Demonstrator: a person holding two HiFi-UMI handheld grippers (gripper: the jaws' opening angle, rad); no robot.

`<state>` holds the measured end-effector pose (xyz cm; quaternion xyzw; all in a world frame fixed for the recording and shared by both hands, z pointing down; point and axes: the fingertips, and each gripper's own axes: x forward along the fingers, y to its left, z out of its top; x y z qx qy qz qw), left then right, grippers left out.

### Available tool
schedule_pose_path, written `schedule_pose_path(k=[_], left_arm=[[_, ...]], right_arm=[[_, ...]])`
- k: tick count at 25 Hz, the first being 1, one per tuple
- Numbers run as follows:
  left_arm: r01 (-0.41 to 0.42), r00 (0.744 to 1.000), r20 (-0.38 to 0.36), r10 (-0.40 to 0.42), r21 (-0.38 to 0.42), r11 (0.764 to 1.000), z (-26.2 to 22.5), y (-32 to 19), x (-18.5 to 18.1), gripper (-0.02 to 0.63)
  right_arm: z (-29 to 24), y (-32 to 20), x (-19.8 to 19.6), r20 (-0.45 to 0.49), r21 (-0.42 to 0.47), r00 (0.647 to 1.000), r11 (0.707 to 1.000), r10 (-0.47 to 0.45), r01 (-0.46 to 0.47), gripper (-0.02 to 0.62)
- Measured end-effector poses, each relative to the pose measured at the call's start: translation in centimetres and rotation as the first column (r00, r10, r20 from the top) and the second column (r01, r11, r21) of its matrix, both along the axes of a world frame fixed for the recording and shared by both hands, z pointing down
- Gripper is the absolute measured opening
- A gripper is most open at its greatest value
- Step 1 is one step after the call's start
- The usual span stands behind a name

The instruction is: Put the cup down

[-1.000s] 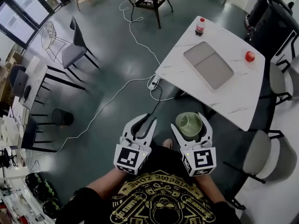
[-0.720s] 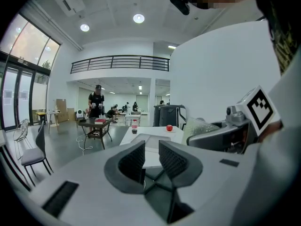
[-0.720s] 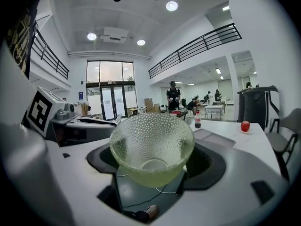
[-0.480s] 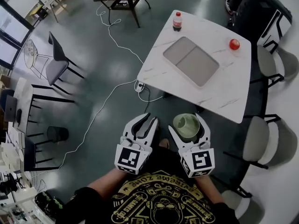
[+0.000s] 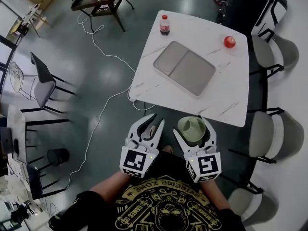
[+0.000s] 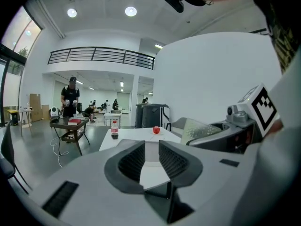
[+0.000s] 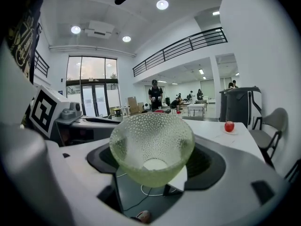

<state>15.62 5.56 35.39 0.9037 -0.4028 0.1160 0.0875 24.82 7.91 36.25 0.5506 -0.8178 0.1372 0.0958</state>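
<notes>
Cup [image 7: 151, 145]: one, clamped in right gripper [image 5: 192, 127]; bottle [image 5: 164, 24]: one.

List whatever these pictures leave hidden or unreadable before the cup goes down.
- Cup underside: in the head view, hidden by its own bowl and the jaws of the right claw.
- Bottle label: in the head view and the left gripper view, too small to read.
- Red round thing on the table: too small in every view to tell what it is.
</notes>
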Motion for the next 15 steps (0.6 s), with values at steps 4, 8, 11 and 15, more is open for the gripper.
schedule_pose_path(k=[4, 8, 11, 15], left_arm=[[-0.045, 0.999, -0.014, 0.045, -0.001, 0.999, -1.2, -11.7, -2.6, 0.101], [-0.097, 0.995, -0.024, 0.097, 0.003, 0.995, -1.7, -17.6, -4.4, 0.101], [-0.135, 0.990, -0.035, 0.135, 0.010, 0.991, -2.1, -20.8, -5.1, 0.101], [-0.182, 0.982, -0.051, 0.183, 0.019, 0.983, -2.6, -24.7, -6.9, 0.101]], right_arm=[[-1.3, -11.2, -2.8, -0.016, 0.003, 0.999, 0.999, 0.049, -0.049, 0.387], [-1.9, -16.8, -4.8, -0.034, 0.013, 0.995, 0.995, 0.097, -0.097, 0.388], [-2.4, -19.9, -5.7, -0.046, 0.021, 0.990, 0.991, 0.131, -0.130, 0.387], [-3.0, -23.9, -7.3, -0.068, 0.028, 0.982, 0.984, 0.178, -0.176, 0.387]])
